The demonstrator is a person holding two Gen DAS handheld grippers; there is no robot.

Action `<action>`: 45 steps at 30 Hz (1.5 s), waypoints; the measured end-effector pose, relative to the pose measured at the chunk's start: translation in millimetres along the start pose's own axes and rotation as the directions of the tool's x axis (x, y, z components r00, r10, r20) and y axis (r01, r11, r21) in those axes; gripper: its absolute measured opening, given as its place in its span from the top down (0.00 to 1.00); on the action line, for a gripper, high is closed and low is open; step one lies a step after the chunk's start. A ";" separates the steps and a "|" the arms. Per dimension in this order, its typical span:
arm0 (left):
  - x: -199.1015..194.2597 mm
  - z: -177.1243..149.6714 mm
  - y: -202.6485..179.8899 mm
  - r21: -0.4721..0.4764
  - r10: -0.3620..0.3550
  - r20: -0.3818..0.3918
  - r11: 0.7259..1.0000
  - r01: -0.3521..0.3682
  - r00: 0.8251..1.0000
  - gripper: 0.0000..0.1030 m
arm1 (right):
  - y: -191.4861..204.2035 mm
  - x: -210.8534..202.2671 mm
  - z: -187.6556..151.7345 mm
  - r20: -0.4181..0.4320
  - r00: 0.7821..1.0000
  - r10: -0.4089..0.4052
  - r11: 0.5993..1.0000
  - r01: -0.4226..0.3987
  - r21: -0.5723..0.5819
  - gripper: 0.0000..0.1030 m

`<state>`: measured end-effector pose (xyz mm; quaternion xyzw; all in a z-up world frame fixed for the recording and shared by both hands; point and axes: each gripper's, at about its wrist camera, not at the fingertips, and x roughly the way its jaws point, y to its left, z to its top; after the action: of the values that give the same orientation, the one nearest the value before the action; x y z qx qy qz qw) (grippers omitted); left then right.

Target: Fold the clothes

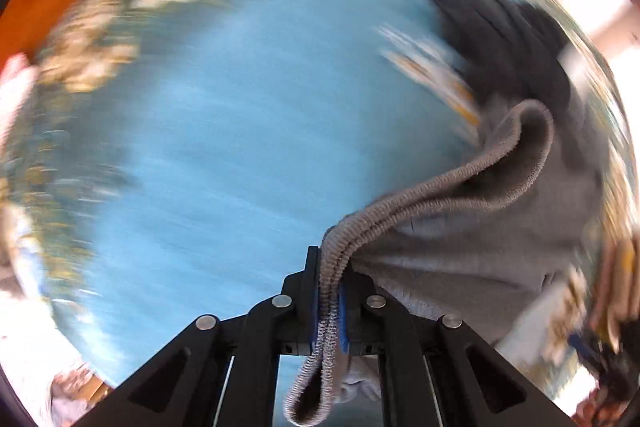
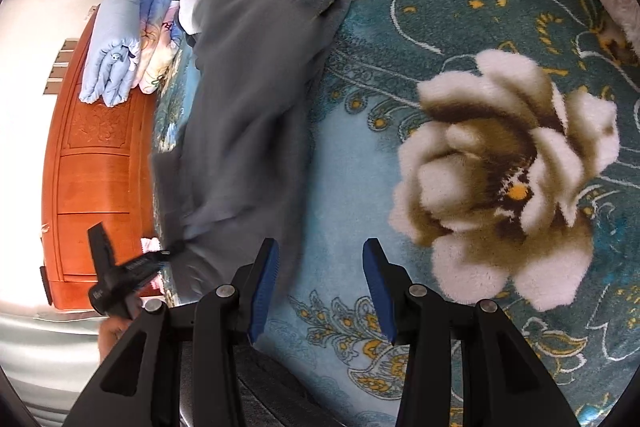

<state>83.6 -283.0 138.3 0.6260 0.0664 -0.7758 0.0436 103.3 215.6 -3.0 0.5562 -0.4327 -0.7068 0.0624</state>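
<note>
We saw the grey garment (image 2: 248, 99) lying as a long band on the bed, its long axis running from about 7 o'clock in the right wrist view, near the fingers, up toward 12 o'clock, where it ended in a rumpled heap. Its near end sat at roughly 10 o'clock from the right gripper (image 2: 320, 287), just beside the left-hand pad and not between the pads. The right gripper's fingers stood wide apart and held nothing; only the blanket showed in the gap.

The left gripper (image 1: 330, 301) was the one with the cloth. Its pads were closed tight on a ribbed, elastic-looking hem (image 1: 400, 211) of the same grey garment, a loop of which hung down below the fingers toward 6 o'clock, while the body of the fabric draped away toward 3 o'clock. In the right wrist view we could make out that left gripper at about 8 o'clock, pinching the garment's near corner.

We judged that the coming move turned on this: the left hand had one corner, and the free corner lay nearest the right hand, up and to its left.

The fabric looked soft, fleecy and limp, with rounded folds. It rested on a teal floral blanket (image 2: 460, 47) bearing a large cream flower (image 2: 508, 183). Beyond, at 10 o'clock, rolled quilts (image 2: 120, 39) leaned on an orange wooden headboard (image 2: 96, 179). The left view was heavily blurred.
</note>
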 end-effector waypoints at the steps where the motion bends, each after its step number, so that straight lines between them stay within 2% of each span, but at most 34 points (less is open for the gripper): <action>1: 2.6 -14.5 29.5 -0.019 0.059 0.030 0.998 -0.058 0.998 0.92 | 0.9 2.9 0.0 -0.005 1.000 -0.002 1.000 0.002 -0.001 0.57; 2: 2.8 -16.2 51.7 -0.039 0.101 0.050 0.994 -0.099 0.994 0.92 | 2.7 6.4 0.1 -0.011 1.000 -0.004 1.000 0.004 -0.003 0.57; 4: 35.8 4.4 56.6 -0.094 0.112 0.054 0.990 -0.107 0.992 0.92 | 7.3 12.7 0.4 -0.020 1.000 -0.009 1.000 0.009 -0.012 0.57; 6: 39.2 11.2 83.3 -0.145 0.151 0.044 0.979 -0.144 0.987 0.92 | 14.3 19.8 1.6 -0.028 0.999 -0.015 1.000 0.014 -0.026 0.57; 8: 85.1 29.2 78.0 -0.155 0.195 0.052 0.970 -0.185 0.979 0.92 | 18.9 24.2 4.5 -0.032 0.999 -0.024 0.999 0.023 -0.044 0.57; 10: 110.7 40.2 86.1 -0.176 0.210 0.062 0.965 -0.196 0.976 0.92 | 25.3 26.2 10.9 -0.016 0.999 -0.030 0.997 0.029 -0.069 0.57; 14: 140.4 49.0 100.5 -0.211 0.161 0.030 0.966 -0.151 0.986 0.92 | 38.0 31.7 33.6 0.033 0.997 -0.065 0.991 0.068 -0.115 0.57; 18: 147.3 40.1 103.9 -0.211 0.121 0.036 0.971 -0.110 0.992 0.92 | 47.1 41.3 65.6 0.080 0.995 -0.052 0.994 0.060 -0.095 0.57; 20: 151.8 35.3 111.6 -0.230 0.090 0.039 0.970 -0.079 0.995 0.92 | 44.5 45.4 84.7 0.123 0.991 -0.045 0.998 0.051 -0.047 0.57; 23: 153.3 29.3 120.4 -0.259 0.037 0.049 0.966 -0.024 0.998 0.92 | 27.1 52.1 114.2 0.182 0.983 -0.025 0.996 0.009 0.087 0.57; 27: 152.8 22.1 121.2 -0.262 0.005 0.059 0.965 0.010 0.998 0.91 | -0.6 57.3 143.0 0.258 0.965 -0.054 0.962 -0.020 0.274 0.57; 29: 153.1 18.7 123.2 -0.273 -0.011 0.057 0.962 0.026 0.998 0.91 | -10.5 60.6 152.9 0.279 0.958 -0.066 0.937 -0.037 0.347 0.61; 31: 155.1 17.6 123.6 -0.285 -0.023 0.056 0.958 0.038 0.998 0.90 | -14.4 64.0 157.4 0.280 0.958 -0.060 0.921 -0.055 0.385 0.89; 32: 156.2 16.8 124.4 -0.291 -0.030 0.055 0.956 0.044 0.998 0.90 | -14.1 64.4 158.7 0.283 0.958 -0.053 0.919 -0.064 0.389 0.93; 36: 154.6 15.4 126.4 -0.307 -0.063 0.069 0.948 0.081 0.996 0.90 | 15.4 43.9 157.8 0.327 0.945 -0.007 0.963 -0.082 0.256 0.97; 38: 150.8 18.1 126.8 -0.297 -0.077 0.083 0.950 0.099 0.994 0.90 | 32.2 28.2 158.7 0.351 0.935 0.049 0.978 -0.117 0.175 0.97; 43: 149.8 34.5 124.2 -0.317 -0.078 0.081 0.943 0.100 0.994 0.90 | 87.5 -11.7 187.0 0.425 0.889 0.172 0.982 -0.190 0.000 0.97; 45: 153.6 40.8 117.7 -0.305 -0.049 0.064 0.950 0.066 0.997 0.90 | 100.1 -1.4 195.8 0.392 0.909 0.140 0.990 -0.140 -0.028 0.97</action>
<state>29.3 -403.3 -9.0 0.5878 0.2029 -0.7740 0.1195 -100.0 260.8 67.5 0.3707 -0.4752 -0.7976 0.0246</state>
